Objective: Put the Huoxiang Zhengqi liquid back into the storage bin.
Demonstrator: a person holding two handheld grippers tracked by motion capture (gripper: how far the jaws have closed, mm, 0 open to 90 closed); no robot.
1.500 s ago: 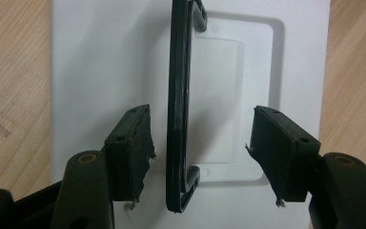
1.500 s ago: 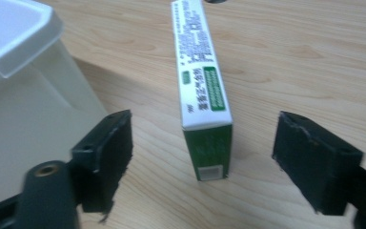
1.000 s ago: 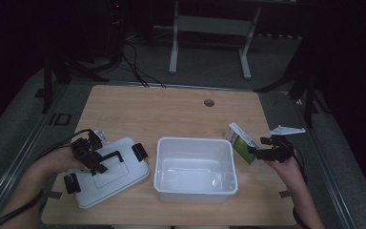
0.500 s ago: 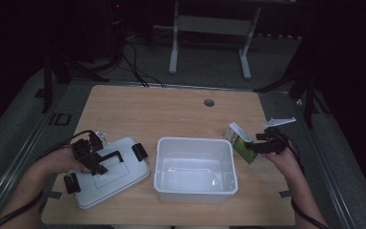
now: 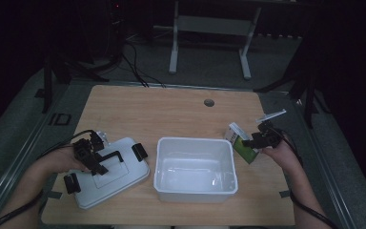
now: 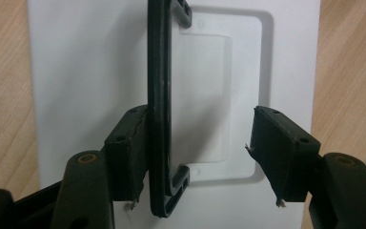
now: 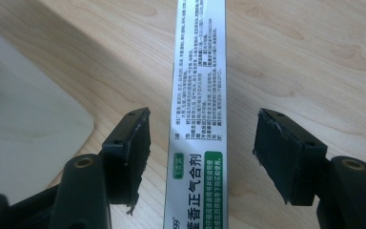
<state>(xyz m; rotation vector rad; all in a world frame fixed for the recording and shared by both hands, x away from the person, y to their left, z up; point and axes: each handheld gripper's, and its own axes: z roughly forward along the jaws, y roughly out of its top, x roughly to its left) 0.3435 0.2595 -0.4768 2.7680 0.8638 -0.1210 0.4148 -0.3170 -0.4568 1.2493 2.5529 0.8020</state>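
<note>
Right tongs [image 7: 200, 157] closing astride box [image 7: 200, 119], gaps both sides

High view: dim overall; surroundings beyond the table [image 5: 171, 109] fall to near black, the table itself lit from above. Soft glare marks the floor of the white bin [image 5: 195, 168]. Detail is grainy and soft. Both gripper views are brighter and evenly lit. The lid [image 6: 76, 71] shows soft shadows; print on the box [image 7: 200, 95] is legible, near edges slightly blurred.
</note>
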